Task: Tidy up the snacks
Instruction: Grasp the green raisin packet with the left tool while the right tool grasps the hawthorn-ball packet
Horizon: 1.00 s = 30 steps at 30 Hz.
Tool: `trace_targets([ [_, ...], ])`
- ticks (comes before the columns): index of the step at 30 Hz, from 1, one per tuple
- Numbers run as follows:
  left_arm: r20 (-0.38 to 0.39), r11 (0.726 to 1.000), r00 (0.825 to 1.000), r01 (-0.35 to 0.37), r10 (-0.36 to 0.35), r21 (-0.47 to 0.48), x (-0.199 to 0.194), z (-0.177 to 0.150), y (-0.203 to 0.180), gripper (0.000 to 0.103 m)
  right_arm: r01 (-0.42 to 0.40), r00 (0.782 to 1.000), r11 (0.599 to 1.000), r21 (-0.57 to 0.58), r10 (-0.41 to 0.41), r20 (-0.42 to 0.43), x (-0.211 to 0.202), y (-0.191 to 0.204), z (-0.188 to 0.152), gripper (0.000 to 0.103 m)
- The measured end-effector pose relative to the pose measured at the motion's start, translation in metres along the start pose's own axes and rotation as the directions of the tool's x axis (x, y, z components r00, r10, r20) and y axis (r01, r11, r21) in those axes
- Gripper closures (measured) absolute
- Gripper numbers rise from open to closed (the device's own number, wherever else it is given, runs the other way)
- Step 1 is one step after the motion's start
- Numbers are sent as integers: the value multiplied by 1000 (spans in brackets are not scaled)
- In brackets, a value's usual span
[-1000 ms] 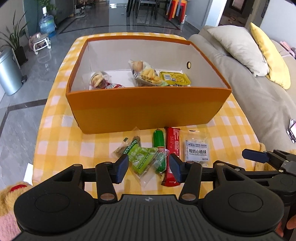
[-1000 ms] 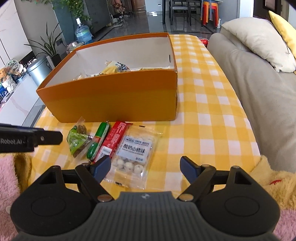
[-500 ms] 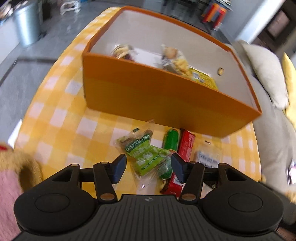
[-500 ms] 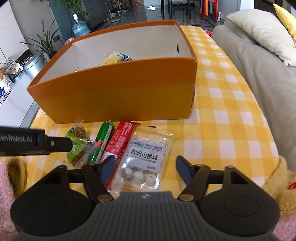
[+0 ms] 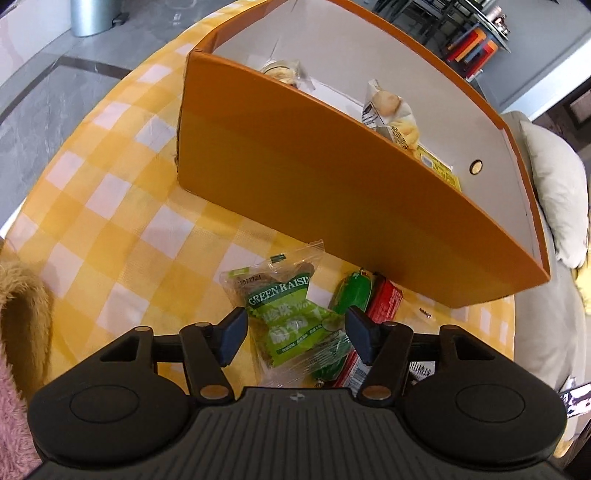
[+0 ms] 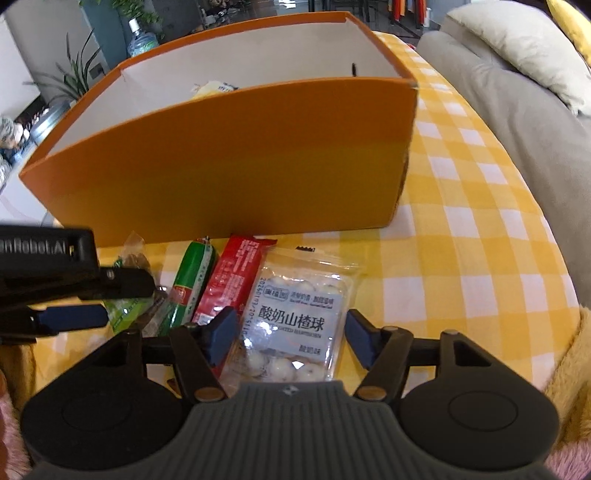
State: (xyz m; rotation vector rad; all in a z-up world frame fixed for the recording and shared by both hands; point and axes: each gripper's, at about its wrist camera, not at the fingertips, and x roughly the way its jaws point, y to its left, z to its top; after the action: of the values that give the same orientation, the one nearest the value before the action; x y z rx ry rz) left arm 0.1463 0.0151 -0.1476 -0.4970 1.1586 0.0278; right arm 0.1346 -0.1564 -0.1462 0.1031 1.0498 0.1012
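A yellow-and-white checked cloth point(image 5: 110, 206) covers the counter, filling the left wrist view from 7 o'clock up to 11. Beyond it, at 10 o'clock, grey floor tiles point(image 5: 33, 122) show, and a metal bin point(image 5: 92, 16) stands at 11 o'clock. At 3 o'clock a pale cushion point(image 5: 557, 199) rests on a grey sofa point(image 5: 543, 332). Coloured stools point(image 5: 476, 48) sit at 1 o'clock. In the right wrist view, the sofa point(image 6: 517, 110) runs along 2 o'clock with the cushion point(image 6: 517, 40) on top, a leafy plant point(image 6: 74, 77) stands at 10 o'clock and a water bottle point(image 6: 142, 37) at 11. Fuzzy yellow fabric point(image 6: 572, 369) shows at 4 o'clock.
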Motion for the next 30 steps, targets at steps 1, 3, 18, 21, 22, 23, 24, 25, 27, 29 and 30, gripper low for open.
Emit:
trace_targets([
  [1, 0, 1000, 1000, -1, 1, -7, 0, 1, 1, 33, 6, 1000, 1000, -11, -6, 3, 0, 1, -1, 40],
  [3, -11, 1000, 1000, -5, 5, -19, 3, 3, 3, 31, 12, 1000, 1000, -27, -11, 6, 0, 2, -1, 40],
  [18, -52, 993, 993, -103, 107, 65, 14, 5, -7, 33, 32, 999, 995, -99, -32, 1, 2, 2, -5, 39],
  [21, -43, 989, 993, -109, 114, 103, 16, 3, -10, 41, 36, 999, 993, -110, -35, 5, 2, 4, -7, 41],
  [22, -39, 987, 992, -112, 118, 117, 16, 2, -11, 45, 36, 999, 993, -112, -35, 5, 2, 4, -7, 41],
  [23, -31, 984, 991, -122, 127, 127, 16, 2, -11, 49, 34, 999, 993, -113, -34, 5, 2, 4, -7, 42],
  [24, -29, 984, 992, -119, 124, 134, 15, 1, -11, 49, 32, 999, 993, -113, -32, 5, 2, 4, -7, 43],
  [25, -27, 984, 992, -115, 120, 136, 16, 1, -11, 50, 30, 1000, 993, -115, -30, 5, 1, 4, -7, 44],
  [27, -25, 985, 993, -112, 116, 134, 13, 1, -9, 53, 26, 1000, 993, -118, -26, 5, 1, 3, -8, 45],
  [29, -23, 985, 993, -111, 115, 135, 9, 1, -9, 56, 17, 1000, 994, -109, -16, 4, -1, 1, -8, 46],
  [30, -24, 985, 993, -110, 114, 136, 6, 0, -8, 57, 10, 1000, 995, -99, -10, 3, -1, -1, -8, 46],
])
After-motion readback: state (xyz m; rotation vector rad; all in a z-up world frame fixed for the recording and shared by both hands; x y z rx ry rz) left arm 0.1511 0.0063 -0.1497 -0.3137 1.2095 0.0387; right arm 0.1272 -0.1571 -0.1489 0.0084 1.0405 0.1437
